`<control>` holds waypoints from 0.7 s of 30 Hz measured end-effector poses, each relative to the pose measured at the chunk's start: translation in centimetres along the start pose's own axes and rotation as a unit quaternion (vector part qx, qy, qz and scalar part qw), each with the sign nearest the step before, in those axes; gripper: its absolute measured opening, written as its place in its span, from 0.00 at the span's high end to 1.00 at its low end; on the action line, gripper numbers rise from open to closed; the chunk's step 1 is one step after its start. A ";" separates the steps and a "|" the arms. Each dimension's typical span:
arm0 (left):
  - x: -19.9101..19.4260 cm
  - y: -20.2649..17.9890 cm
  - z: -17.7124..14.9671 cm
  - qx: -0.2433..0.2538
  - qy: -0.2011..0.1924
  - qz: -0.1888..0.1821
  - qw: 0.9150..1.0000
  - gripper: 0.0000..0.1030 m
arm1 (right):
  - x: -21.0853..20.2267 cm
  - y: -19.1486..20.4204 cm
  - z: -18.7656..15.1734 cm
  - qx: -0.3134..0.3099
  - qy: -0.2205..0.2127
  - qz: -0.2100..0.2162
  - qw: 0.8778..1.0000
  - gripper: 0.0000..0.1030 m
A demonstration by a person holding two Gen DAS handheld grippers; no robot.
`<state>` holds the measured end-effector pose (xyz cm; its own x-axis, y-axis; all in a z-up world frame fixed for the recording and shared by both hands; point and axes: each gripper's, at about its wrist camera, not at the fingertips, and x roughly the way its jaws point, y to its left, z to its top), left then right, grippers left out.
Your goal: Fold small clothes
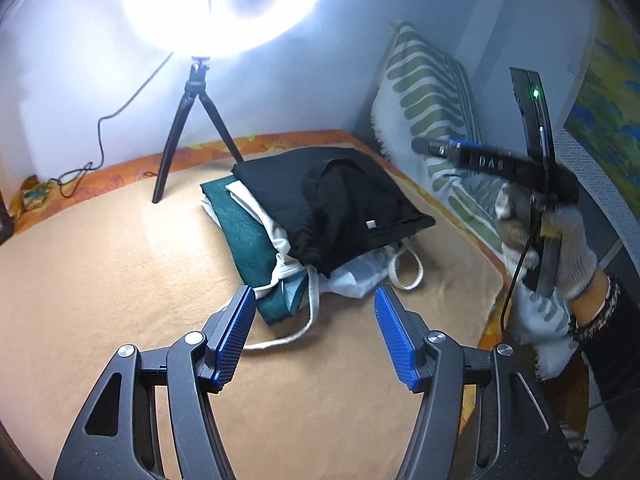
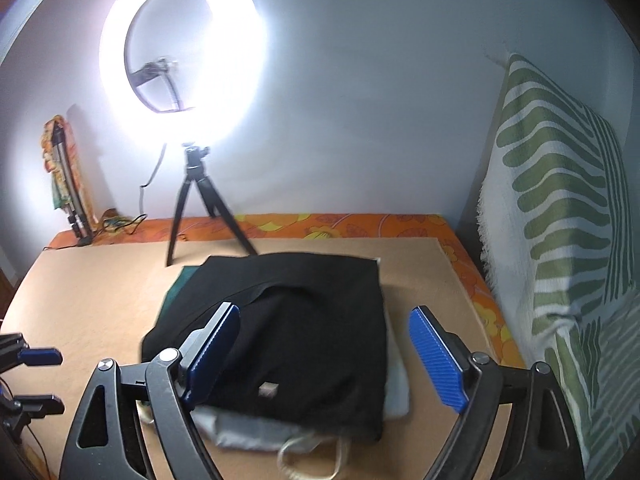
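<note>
Folded black garment [image 2: 288, 328] beneath both claws; left claw [image 1: 316, 336], right claw [image 2: 324, 356] wide, empty

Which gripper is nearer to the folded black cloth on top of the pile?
Right. The right gripper hangs open just above the folded black cloth. The left gripper, also open, stands back over the tan blanket, with the pile's edge beyond its fingertips.

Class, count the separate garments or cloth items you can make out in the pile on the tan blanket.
3 at least: a black garment on top, a white drawstring piece beneath it, and a green cloth at the pile's left. More may be hidden underneath.
</note>
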<state>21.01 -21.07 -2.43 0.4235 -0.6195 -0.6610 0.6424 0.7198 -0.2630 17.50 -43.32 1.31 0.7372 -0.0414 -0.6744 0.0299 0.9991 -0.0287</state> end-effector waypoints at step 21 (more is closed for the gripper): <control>-9.5 -2.1 -5.3 0.037 -0.071 0.039 0.996 0.22 | -10.5 8.1 -8.0 0.010 -0.032 -0.030 0.999 0.01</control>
<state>12.26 -15.04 0.64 0.5568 -0.6034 -0.5709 0.6465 0.7463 -0.1583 4.65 -34.79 2.28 0.7750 -0.1026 -0.6236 0.0891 0.9946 -0.0530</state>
